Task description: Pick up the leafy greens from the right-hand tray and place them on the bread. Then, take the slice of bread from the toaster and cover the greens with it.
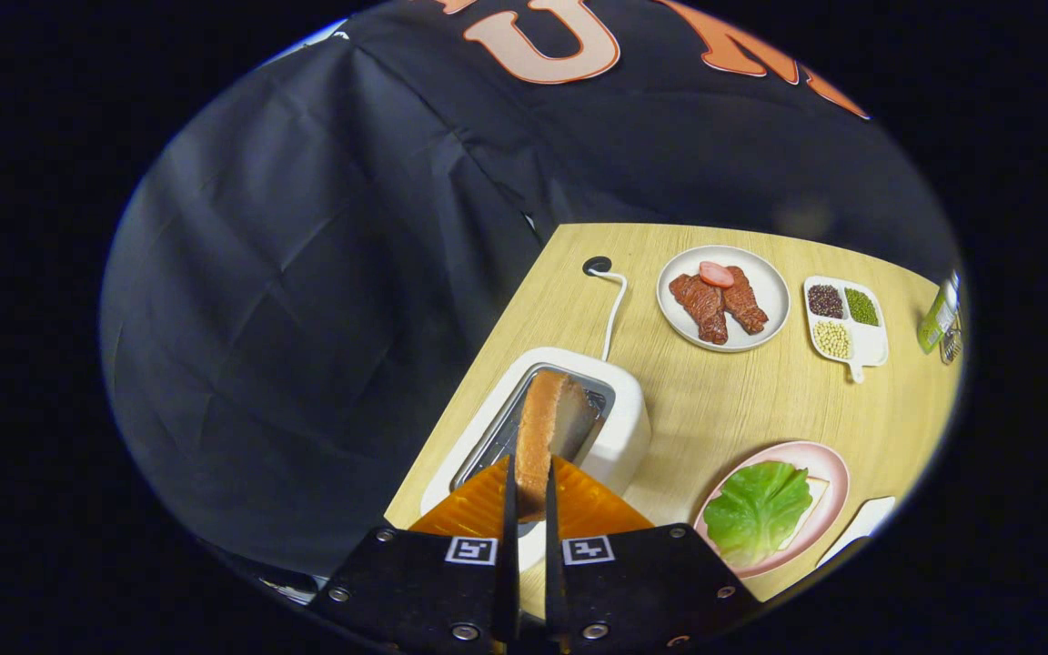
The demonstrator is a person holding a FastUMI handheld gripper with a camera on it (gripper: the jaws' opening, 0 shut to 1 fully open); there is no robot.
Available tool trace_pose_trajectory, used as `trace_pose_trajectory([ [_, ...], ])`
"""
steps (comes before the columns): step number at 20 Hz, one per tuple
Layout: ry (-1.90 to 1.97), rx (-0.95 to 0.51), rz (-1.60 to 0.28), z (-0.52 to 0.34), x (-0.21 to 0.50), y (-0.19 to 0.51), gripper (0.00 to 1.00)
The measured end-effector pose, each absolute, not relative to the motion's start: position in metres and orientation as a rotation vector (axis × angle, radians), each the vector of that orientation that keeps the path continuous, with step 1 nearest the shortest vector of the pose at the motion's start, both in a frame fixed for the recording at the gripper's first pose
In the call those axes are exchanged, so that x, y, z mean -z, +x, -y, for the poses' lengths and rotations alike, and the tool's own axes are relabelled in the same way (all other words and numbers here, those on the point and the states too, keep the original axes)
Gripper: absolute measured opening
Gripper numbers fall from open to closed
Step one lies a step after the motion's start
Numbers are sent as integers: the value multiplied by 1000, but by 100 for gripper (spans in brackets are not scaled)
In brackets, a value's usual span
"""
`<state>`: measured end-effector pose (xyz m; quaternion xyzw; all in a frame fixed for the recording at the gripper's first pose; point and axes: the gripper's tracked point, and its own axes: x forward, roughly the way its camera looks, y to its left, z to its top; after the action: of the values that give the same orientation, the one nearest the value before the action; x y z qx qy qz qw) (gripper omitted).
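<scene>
A black cloth wall point(306, 318) backs the booth, and a light wooden table point(724, 409) runs out from it. The largest item on the table is the white toaster point(619, 428), standing just ahead of the fingers, with its cord point(615, 309) leading to a grommet near the wall. Beyond it sits a round white plate point(774, 300) carrying meat slices point(715, 305), and beside that a small divided dish point(870, 341) holding three kinds of beans. Nearer the gripper, off to the side of the toaster, a pink plate point(829, 464) holds a slice of bread point(813, 498), largely covered by the leafy greens point(756, 509); the first part of the task appears complete.

The gripper point(529, 509) has its fingers clenched on the toaster's bread slice point(547, 428), one pad on each face, gripping the lower part of the slice. The slice stands upright over the slot; whether its lower edge has cleared the slot cannot be told.

Hazards, as a judgement:
- A hold on one edge only may let the slice pivot or slip during transfer
- Swinging sideways before the slice is clear of the slot may drag the toaster
- Lowering off-centre over the pink plate may push the greens off the bread
</scene>
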<state>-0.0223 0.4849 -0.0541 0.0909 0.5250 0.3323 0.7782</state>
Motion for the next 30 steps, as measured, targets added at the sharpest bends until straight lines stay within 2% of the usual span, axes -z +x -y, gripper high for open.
trace_pose_trajectory([
  [11,338,-781,-1029,-451,18,-30,12],
  [20,403,-714,-1049,-387,46,-31,12],
  [30,478,-577,-1131,-320,113,-39,12],
])
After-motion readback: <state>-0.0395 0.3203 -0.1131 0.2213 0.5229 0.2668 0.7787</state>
